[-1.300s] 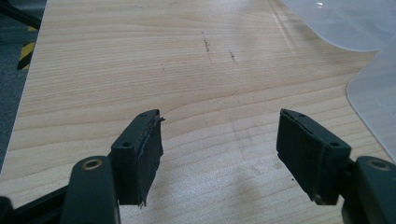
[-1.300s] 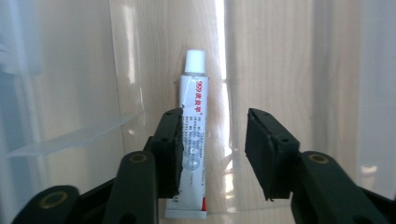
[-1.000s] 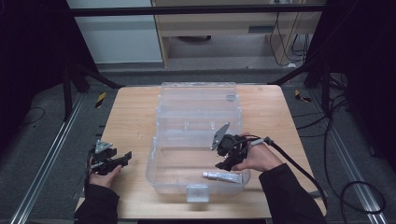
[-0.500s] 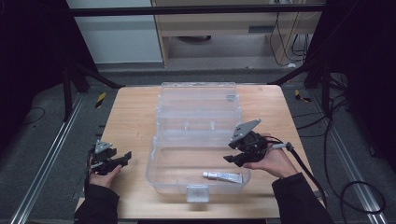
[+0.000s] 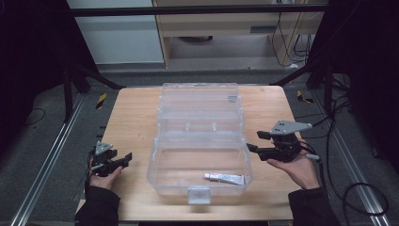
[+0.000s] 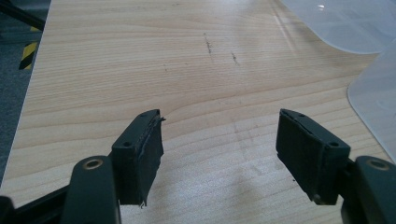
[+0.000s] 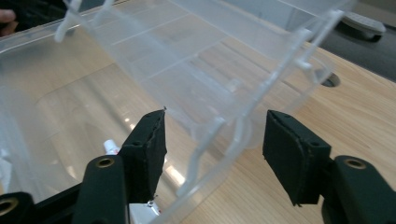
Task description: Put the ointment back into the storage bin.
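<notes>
Tube (image 5: 225, 178) lies in the open clear box (image 5: 164, 172) on the desk (image 5: 131, 122). Right claw (image 5: 251, 141) released, empty, just outside box's right wall. Left claw (image 5: 126, 158) released, well left.

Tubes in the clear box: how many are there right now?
1. A white tube lies on the floor of the clear box, near its front wall, right of the latch. No others visible through the plastic.

I see a pale wooden surface (image 5: 131, 122) with a few dark scuffs on its left part. It stands on grey floor (image 5: 28, 155). Aluminium rails (image 5: 47, 165) run along both sides. A yellow-and-black striped marker (image 5: 101, 100) lies near the far left corner, and black cables (image 5: 362, 193) loop at right.
</notes>
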Tool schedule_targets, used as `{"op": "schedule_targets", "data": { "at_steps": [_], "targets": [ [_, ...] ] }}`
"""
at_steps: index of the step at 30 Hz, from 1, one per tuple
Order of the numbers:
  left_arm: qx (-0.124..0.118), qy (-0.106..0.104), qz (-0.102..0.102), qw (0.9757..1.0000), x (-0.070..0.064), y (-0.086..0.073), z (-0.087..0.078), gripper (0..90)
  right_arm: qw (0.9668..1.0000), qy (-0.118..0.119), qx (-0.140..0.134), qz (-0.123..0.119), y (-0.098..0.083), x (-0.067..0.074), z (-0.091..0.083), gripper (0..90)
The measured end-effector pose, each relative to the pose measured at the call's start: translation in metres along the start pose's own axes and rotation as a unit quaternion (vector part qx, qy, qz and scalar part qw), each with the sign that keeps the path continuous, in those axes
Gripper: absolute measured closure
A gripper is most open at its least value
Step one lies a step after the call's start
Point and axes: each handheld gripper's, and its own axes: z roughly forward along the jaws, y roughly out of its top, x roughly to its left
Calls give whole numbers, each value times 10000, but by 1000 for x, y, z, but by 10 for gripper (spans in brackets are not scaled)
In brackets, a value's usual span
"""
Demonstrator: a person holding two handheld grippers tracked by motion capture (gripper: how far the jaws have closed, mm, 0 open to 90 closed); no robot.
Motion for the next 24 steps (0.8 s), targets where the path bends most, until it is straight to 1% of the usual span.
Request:
{"op": "schedule_targets", "data": {
  "at_steps": [1,2,5,8,11,13,14,17,18,20,21,23,24],
  "targets": [
    [-5,0,-2,10000,0,0,0,313,9999,-98,-65,77,-4,-3,-1,362],
    [-9,3,1,10000,0,0,0,314,9997,-174,-61,130,-8,-6,-2,354],
    [-16,1,2,10000,0,0,0,314,9984,-443,-160,306,-19,-15,-2,297],
    [-20,2,7,10000,0,0,-1,315,9951,-761,-321,537,-32,-24,-1,289],
    [-41,10,-5,10000,0,0,-1,317,9911,-1062,-285,751,-45,-33,5,258],
    [-48,8,-8,10000,0,0,-1,318,9897,-1210,-84,766,-54,-39,10,249],
    [-55,13,6,10000,0,0,-1,318,9889,-1250,-43,807,-58,-42,12,243],
    [-56,9,24,10000,-1,0,-1,318,9871,-1253,42,993,-70,-50,17,244],
    [-56,10,30,10000,-1,0,-1,318,9859,-1297,78,1058,-75,-53,19,243],
    [-70,13,35,10000,-1,0,-1,318,9839,-1407,158,1095,-83,-57,21,235],
    [-77,18,42,10000,0,0,-1,319,9827,-1418,201,1176,-86,-58,22,230],
    [-76,22,52,10000,0,0,0,322,9809,-1493,232,1224,-92,-61,24,217],
    [-74,39,65,9999,0,0,0,324,9807,-1529,249,1195,-94,-62,25,211]
  ]
}}
